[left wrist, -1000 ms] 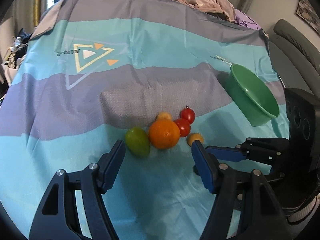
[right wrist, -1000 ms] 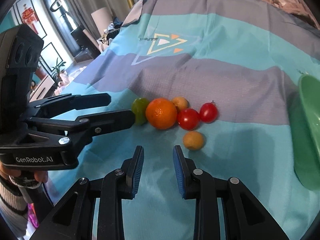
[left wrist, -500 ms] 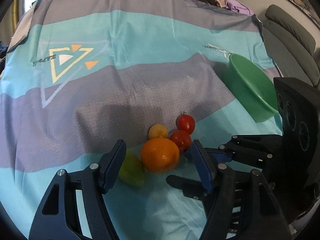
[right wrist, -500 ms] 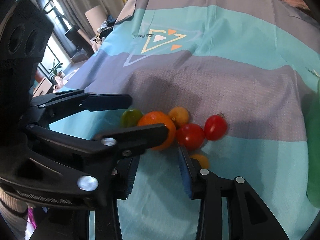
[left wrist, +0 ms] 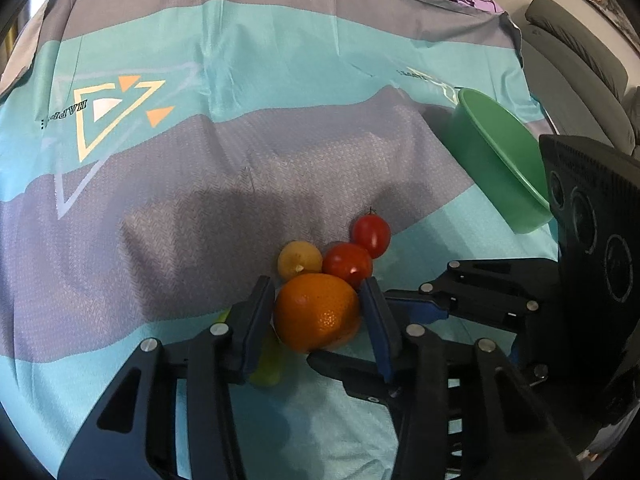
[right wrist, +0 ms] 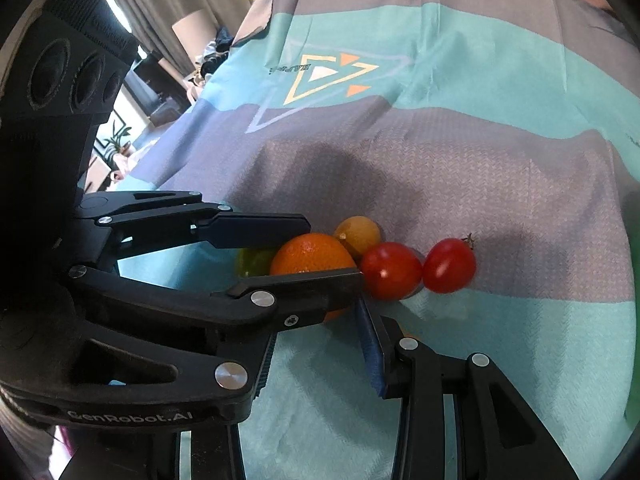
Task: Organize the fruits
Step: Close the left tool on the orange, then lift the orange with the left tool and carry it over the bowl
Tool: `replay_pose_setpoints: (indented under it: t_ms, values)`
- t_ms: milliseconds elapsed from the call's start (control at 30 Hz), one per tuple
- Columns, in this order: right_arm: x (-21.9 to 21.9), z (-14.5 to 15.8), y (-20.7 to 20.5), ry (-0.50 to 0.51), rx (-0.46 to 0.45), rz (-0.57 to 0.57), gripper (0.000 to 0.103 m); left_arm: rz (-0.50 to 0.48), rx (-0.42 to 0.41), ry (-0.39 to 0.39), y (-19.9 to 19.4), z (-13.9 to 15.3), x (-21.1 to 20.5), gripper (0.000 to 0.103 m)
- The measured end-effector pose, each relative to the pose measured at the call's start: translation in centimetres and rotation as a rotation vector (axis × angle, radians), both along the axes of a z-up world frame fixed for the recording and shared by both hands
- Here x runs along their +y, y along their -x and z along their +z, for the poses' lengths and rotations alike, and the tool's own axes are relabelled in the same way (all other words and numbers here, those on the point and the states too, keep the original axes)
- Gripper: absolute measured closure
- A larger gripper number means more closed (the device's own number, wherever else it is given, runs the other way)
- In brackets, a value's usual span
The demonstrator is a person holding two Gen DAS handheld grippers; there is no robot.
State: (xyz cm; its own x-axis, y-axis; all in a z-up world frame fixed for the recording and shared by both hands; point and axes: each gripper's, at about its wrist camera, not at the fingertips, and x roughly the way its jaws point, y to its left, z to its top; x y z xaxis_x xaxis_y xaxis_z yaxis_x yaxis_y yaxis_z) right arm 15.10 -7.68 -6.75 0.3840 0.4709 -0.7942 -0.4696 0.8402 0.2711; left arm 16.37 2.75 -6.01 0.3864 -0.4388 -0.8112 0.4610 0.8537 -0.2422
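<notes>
The left tongs [left wrist: 319, 312] sit with one finger on each side of the orange [left wrist: 318, 312], the pads against or just shy of its skin; whether they press or only bracket it cannot be told, so I read them as closing on the fruit, not as a sure hold. The orange rests on the striped cloth [left wrist: 200, 184] straight ahead of these tongs, right between the pads. It is round, so it has no long axis to line up with.

Going left to right in the left wrist view: a green fruit [left wrist: 266, 364] lies half hidden under and outside the left finger, touching or nearly touching the orange. Behind the orange, a small yellow fruit [left wrist: 299, 261] and a red tomato [left wrist: 347, 264] both crowd its far side. A second tomato [left wrist: 371, 231] touches the first. Well off to the right stands the green bowl [left wrist: 500, 160], tipped up on the cloth.

The right tongs [right wrist: 316, 360] are spread apart and hold nothing. Their fingers lie just beside the orange, low and partly beneath the left tongs' right finger, and an orange-coloured fruit [right wrist: 410, 336] barely shows past the right finger.

The left tongs are plainly the nearer. The lift likely goes straight up, since the neighbours hem the orange in, then right toward the bowl.
</notes>
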Motion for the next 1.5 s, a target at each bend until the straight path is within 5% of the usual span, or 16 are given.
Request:
replay_pose_setpoints:
  t_ms: [633,1500]
  values:
    - [-1.8,2.9,4.2,-0.054,-0.070,-0.023,0.067,0.014,-0.083,0.017,5.1,3.0,-1.8,0.059]
    - [-11.2,8.1,12.0,-0.077,-0.237,-0.250,0.067,-0.169,-0.233,0.003,10.7,8.8,-13.4,0.059]
